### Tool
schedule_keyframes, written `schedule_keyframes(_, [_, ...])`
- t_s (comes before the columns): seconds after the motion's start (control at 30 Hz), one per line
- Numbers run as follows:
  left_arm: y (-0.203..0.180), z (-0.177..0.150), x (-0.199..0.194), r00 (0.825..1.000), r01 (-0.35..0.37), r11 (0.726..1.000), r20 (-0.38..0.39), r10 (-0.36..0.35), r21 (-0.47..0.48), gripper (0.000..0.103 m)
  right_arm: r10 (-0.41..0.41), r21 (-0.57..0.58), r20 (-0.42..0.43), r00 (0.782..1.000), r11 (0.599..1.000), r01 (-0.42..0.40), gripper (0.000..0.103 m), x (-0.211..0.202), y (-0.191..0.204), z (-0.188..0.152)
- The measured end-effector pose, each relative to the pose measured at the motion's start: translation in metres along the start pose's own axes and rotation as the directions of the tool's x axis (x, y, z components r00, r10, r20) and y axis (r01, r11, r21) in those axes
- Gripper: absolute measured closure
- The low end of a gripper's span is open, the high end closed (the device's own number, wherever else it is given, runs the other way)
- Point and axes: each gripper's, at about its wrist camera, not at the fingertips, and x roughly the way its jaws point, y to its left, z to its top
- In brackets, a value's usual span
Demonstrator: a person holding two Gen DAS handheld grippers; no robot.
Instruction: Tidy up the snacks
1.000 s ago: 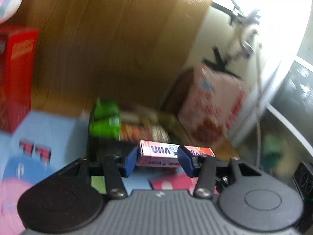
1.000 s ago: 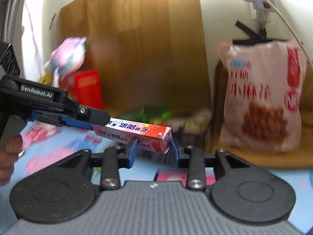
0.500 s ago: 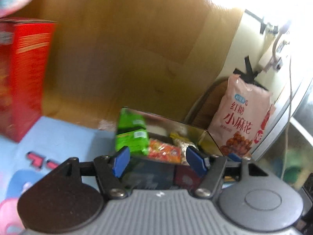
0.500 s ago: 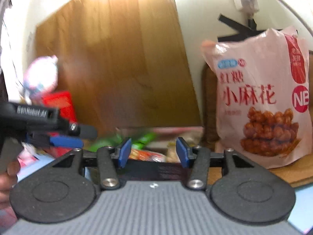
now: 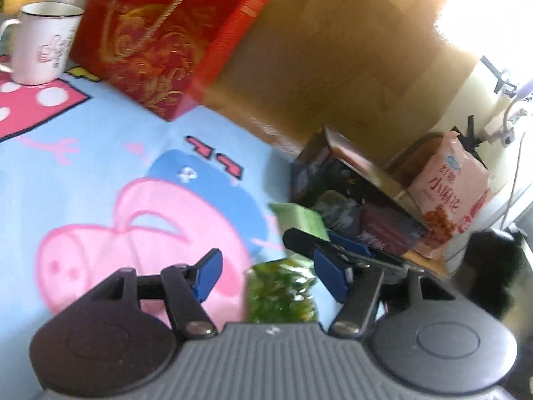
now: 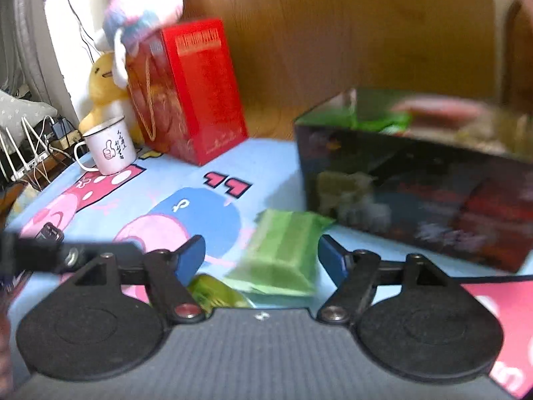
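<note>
A dark snack box [image 6: 416, 200] holding several packets stands on the blue cartoon cloth; it also shows in the left wrist view [image 5: 346, 186]. A light green packet [image 6: 283, 250] lies in front of it, between the jaws of my open right gripper [image 6: 260, 260], not gripped. A darker green snack bag [image 5: 283, 293] lies just below my open left gripper [image 5: 269, 273] and peeks out in the right wrist view [image 6: 213, 293]. The light green packet [image 5: 299, 220] and the right gripper's fingers [image 5: 333, 243] show in the left wrist view.
A red gift box [image 5: 166, 40] and a white mug [image 5: 43, 43] stand at the back left. A pink snack bag [image 5: 449, 193] leans by the wall behind the dark box. Plush toys [image 6: 143, 6] sit by the red box. A wooden board backs the table.
One second ago both grippers held a pink candy box above the snack box. Both have let go of it and dropped down and left, now open over the green packets on the cloth.
</note>
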Motion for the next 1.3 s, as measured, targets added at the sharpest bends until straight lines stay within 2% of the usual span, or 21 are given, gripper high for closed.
schedule_keyframes(0.07, [0.004, 0.0, -0.007, 0.999, 0.041, 0.999, -0.01, -0.042, -0.02, 0.041, -0.068, -0.009, -0.018, 0.998, 0.998, 0.068, 0.05, 0.004, -0.001, -0.001])
schedule_keyframes(0.17, [0.003, -0.002, -0.018, 0.999, 0.043, 0.999, 0.012, -0.043, 0.007, 0.041, -0.03, -0.007, -0.032, 0.999, 1.0, 0.03, 0.056, -0.015, -0.01, -0.006])
schedule_keyframes(0.27, [-0.002, -0.005, -0.019, 0.995, 0.1, 0.995, -0.01, -0.1, 0.012, 0.04, -0.027, -0.092, -0.034, 0.999, 0.996, 0.024, 0.056, -0.049, -0.016, -0.027])
schedule_keyframes(0.37, [-0.019, -0.013, -0.015, 0.984, 0.171, 0.983, -0.057, -0.168, 0.063, 0.04, 0.048, -0.178, -0.053, 0.997, 0.982, -0.057, 0.056, -0.081, -0.02, -0.051])
schedule_keyframes(0.47, [-0.043, -0.027, -0.006, 0.963, 0.253, 0.96, -0.131, -0.237, 0.121, 0.039, 0.135, -0.265, -0.083, 0.987, 0.952, -0.152, 0.056, -0.124, -0.022, -0.079])
schedule_keyframes(0.53, [-0.056, -0.038, 0.001, 0.946, 0.296, 0.943, -0.18, -0.268, 0.151, 0.038, 0.12, -0.329, -0.073, 0.99, 0.934, -0.137, 0.052, -0.147, -0.018, -0.096])
schedule_keyframes(0.57, [-0.062, -0.043, 0.004, 0.941, 0.307, 0.938, -0.202, -0.273, 0.162, 0.038, 0.071, -0.35, -0.046, 0.996, 0.933, -0.083, 0.041, -0.157, -0.018, -0.103])
schedule_keyframes(0.6, [-0.068, -0.048, 0.008, 0.936, 0.314, 0.934, -0.221, -0.275, 0.169, 0.038, 0.008, -0.351, -0.015, 1.0, 0.936, -0.012, 0.036, -0.166, -0.02, -0.11])
schedule_keyframes(0.63, [-0.072, -0.053, 0.012, 0.93, 0.322, 0.931, -0.241, -0.277, 0.173, 0.038, -0.047, -0.34, 0.008, 0.999, 0.939, 0.047, 0.036, -0.172, -0.021, -0.115])
schedule_keyframes(0.73, [-0.08, -0.063, 0.022, 0.915, 0.338, 0.926, -0.29, -0.282, 0.168, 0.038, -0.124, -0.273, 0.043, 0.991, 0.953, 0.131, 0.037, -0.187, -0.024, -0.128])
schedule_keyframes(0.83, [-0.085, -0.072, 0.024, 0.903, 0.351, 0.921, -0.321, -0.285, 0.17, 0.038, -0.104, -0.23, 0.051, 0.993, 0.967, 0.113, 0.037, -0.196, -0.021, -0.14])
schedule_keyframes(0.93, [-0.09, -0.082, 0.024, 0.893, 0.365, 0.915, -0.343, -0.292, 0.17, 0.038, -0.076, -0.244, 0.048, 0.996, 0.966, 0.086, 0.038, -0.189, -0.011, -0.142])
schedule_keyframes(1.0, [-0.092, -0.087, 0.026, 0.893, 0.356, 0.918, -0.356, -0.277, 0.178, 0.038, -0.076, -0.24, 0.037, 0.996, 0.967, 0.083, 0.038, -0.181, -0.011, -0.138])
schedule_keyframes(1.03, [-0.092, -0.09, 0.027, 0.893, 0.35, 0.92, -0.359, -0.27, 0.178, 0.041, -0.08, -0.227, 0.032, 0.996, 0.97, 0.085, 0.039, -0.18, -0.014, -0.137])
schedule_keyframes(1.07, [-0.092, -0.091, 0.027, 0.898, 0.348, 0.919, -0.348, -0.27, 0.186, 0.042, -0.081, -0.213, 0.037, 0.996, 0.973, 0.087, 0.045, -0.176, -0.014, -0.133])
schedule_keyframes(1.1, [-0.093, -0.092, 0.026, 0.898, 0.349, 0.917, -0.348, -0.268, 0.194, 0.046, -0.079, -0.196, 0.04, 0.996, 0.977, 0.085, 0.058, -0.174, -0.015, -0.131])
schedule_keyframes(1.13, [-0.094, -0.093, 0.027, 0.895, 0.352, 0.915, -0.358, -0.267, 0.198, 0.053, -0.081, -0.185, 0.043, 0.996, 0.979, 0.088, 0.063, -0.173, -0.014, -0.13])
schedule_keyframes(1.3, [-0.093, -0.088, 0.026, 0.901, 0.341, 0.92, -0.345, -0.262, 0.192, 0.057, -0.087, -0.158, 0.061, 0.994, 0.983, 0.096, 0.068, -0.17, -0.006, -0.129])
